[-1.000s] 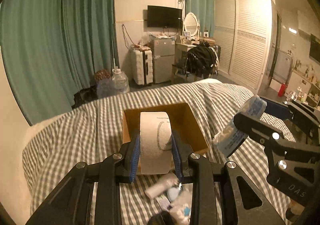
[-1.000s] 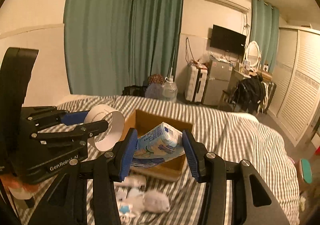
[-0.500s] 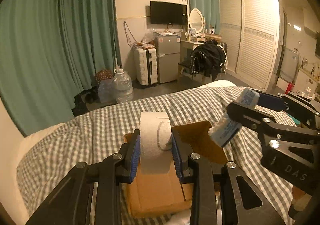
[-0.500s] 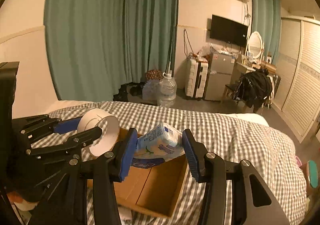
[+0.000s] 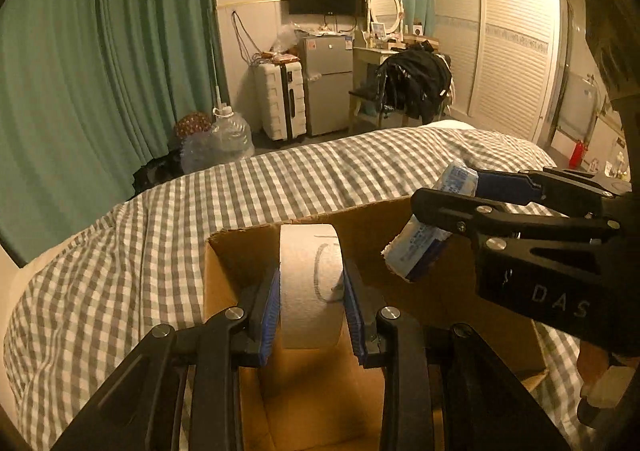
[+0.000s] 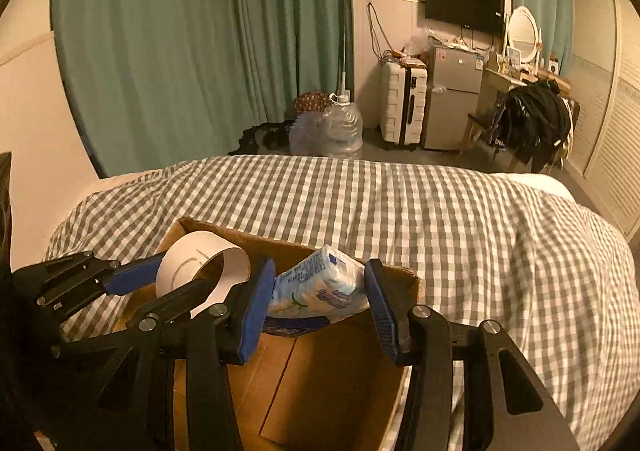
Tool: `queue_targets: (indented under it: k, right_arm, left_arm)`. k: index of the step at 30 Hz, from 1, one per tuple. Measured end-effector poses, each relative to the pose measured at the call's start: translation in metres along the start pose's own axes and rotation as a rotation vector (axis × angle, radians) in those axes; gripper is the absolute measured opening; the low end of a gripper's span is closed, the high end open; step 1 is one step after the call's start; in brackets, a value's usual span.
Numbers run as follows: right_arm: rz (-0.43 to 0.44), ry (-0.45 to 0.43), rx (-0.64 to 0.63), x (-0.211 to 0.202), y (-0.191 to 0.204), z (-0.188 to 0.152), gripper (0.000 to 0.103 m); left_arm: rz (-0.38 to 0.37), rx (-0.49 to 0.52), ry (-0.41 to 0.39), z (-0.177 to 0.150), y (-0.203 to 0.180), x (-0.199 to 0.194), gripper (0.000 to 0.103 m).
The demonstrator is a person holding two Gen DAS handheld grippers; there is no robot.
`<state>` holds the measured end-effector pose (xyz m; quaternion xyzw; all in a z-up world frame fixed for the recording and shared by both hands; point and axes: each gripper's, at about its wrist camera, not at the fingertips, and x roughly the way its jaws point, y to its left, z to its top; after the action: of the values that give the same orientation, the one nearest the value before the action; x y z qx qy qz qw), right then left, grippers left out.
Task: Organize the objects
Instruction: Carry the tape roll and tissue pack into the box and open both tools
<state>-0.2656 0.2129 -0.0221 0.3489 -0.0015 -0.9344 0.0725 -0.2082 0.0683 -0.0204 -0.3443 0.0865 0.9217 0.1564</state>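
My left tongs (image 5: 310, 307) grip the paper roll (image 5: 311, 283) and my right tongs (image 6: 320, 307) pinch the tissue pack (image 6: 320, 289), both held over the open cardboard box (image 6: 320, 383) on the bed (image 6: 440, 211).

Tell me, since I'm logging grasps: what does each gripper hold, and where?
Left gripper: tape roll, by its flat sides. Right gripper: tissue pack, by its ends.

A home bedroom: checked bed (image 6: 400, 211), wardrobe (image 5: 512, 39), vanity mirror (image 5: 385, 5).
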Motion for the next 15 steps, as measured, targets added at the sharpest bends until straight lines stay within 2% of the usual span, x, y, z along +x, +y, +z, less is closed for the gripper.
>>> queue_targets:
  k: [3,4,5,7,8,13,15]
  right_arm:
    - [0.022,-0.004,0.029,0.002,-0.006,-0.001,0.049]
    - [0.034,-0.008,0.037,0.000,-0.007,-0.003,0.052]
    - [0.041,-0.018,0.046,-0.001,-0.009,-0.002,0.067]
    - [0.035,-0.058,0.069,-0.011,-0.013,-0.002,0.079]
    - [0.034,-0.073,0.078,-0.017,-0.012,-0.002,0.079]
    - [0.030,-0.126,0.116,-0.058,-0.018,0.007,0.080]
    - [0.027,-0.156,0.113,-0.084,-0.015,0.011,0.083]
  left_arm:
    - [0.001,0.003,-0.001,-0.003,-0.003,0.003,0.032]
    - [0.006,0.005,0.002,-0.001,-0.003,0.005,0.039]
    - [0.014,0.006,0.002,-0.002,-0.004,0.003,0.058]
    - [0.040,0.004,-0.015,-0.003,-0.005,-0.004,0.080]
    - [0.049,0.001,-0.032,-0.003,-0.006,-0.010,0.083]
    - [0.064,-0.027,-0.056,0.000,-0.002,-0.047,0.084]
    - [0.076,-0.043,-0.074,0.001,0.002,-0.067,0.090]
